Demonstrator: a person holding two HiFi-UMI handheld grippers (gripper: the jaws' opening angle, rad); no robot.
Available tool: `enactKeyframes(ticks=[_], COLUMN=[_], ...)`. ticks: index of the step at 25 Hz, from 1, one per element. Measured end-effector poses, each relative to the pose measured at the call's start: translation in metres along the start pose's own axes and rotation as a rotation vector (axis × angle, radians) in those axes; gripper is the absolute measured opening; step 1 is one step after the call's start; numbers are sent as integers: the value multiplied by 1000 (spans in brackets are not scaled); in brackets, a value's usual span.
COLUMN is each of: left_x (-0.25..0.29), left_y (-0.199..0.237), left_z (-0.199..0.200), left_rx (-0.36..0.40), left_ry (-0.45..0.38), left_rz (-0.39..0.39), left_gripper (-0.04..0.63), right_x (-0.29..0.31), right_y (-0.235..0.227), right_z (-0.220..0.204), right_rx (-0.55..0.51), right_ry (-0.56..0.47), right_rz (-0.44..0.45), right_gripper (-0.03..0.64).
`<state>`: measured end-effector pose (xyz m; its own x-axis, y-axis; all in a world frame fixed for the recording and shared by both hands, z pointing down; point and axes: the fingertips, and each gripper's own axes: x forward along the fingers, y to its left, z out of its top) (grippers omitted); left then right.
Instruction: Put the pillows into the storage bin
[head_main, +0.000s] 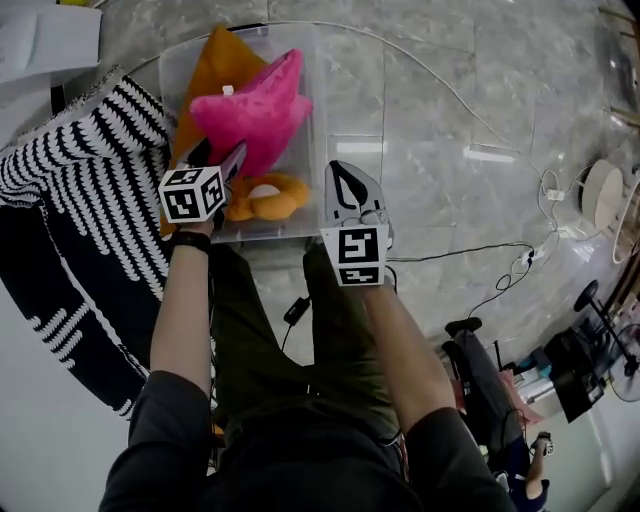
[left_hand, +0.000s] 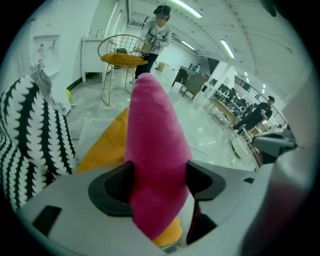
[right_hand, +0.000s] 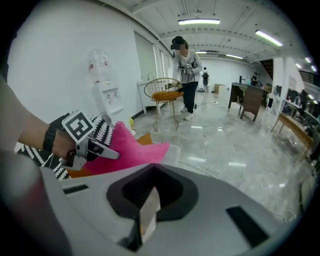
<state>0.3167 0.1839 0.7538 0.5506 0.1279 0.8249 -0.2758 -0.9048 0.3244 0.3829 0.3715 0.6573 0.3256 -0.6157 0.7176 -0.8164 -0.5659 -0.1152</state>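
Pink pillow (head_main: 255, 110) is hanging clamped in the left gripper (head_main: 230, 158) over the storage bin (head_main: 345, 110) (right gripper (head_main: 345, 185) closed, empty).

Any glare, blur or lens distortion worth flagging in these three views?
Head view: fairly sharp, light glare streaks on the marble floor. Left gripper view: heavy fisheye, dark corners, pink pillow soft near the lens. Right gripper view: same fisheye curve, ceiling lights bright.

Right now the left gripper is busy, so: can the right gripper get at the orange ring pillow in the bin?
Probably yes: the right gripper hangs at the open bin, beside the orange ring pillow, with nothing between them.
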Motion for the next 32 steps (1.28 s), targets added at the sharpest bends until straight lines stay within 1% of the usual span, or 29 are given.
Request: enactKeyframes(ticks=[3,5,9,12,14,17,20,23,26,29,32], left_x=[26,43,81,104,123,146,142,120,96,72,39], left_y=[4,7,13,17,15,6,5,4,6,11,11], left_z=[-37,-55,-73,-90,-106,-134,-148,-152,-140,-110,-69], left_rx=[-46,-58,-70,-80,-73,-39,-43,-21,-9,5,60], left_ry=[32,41,23,31,50,101,124,136,127,83,29], left_rz=[37,55,83,90,86,69,65,60,53,50,45], left_gripper=[316,316,318,323,335,358,360,359,359,359,365], right_x=[15,25,44,50,54,60,56,43,34,29,16], right_y=[-2,-7,-17,-15,-19,-28,-30,-26,-21,-19,-16], right_z=[-27,-43,-73,-94,-108,-132,-143,-140,-122,-94,-58], right_rx=[1,4,22,41,50,66,82,93,86,67,43], right_ry=[38,53,66,83,91,109,122,124,108,73,36], right_rz=[25,35,37,41,42,39,31,21,17,11,-1], right_gripper=[0,0,0,0,0,0,0,0,0,0,0])
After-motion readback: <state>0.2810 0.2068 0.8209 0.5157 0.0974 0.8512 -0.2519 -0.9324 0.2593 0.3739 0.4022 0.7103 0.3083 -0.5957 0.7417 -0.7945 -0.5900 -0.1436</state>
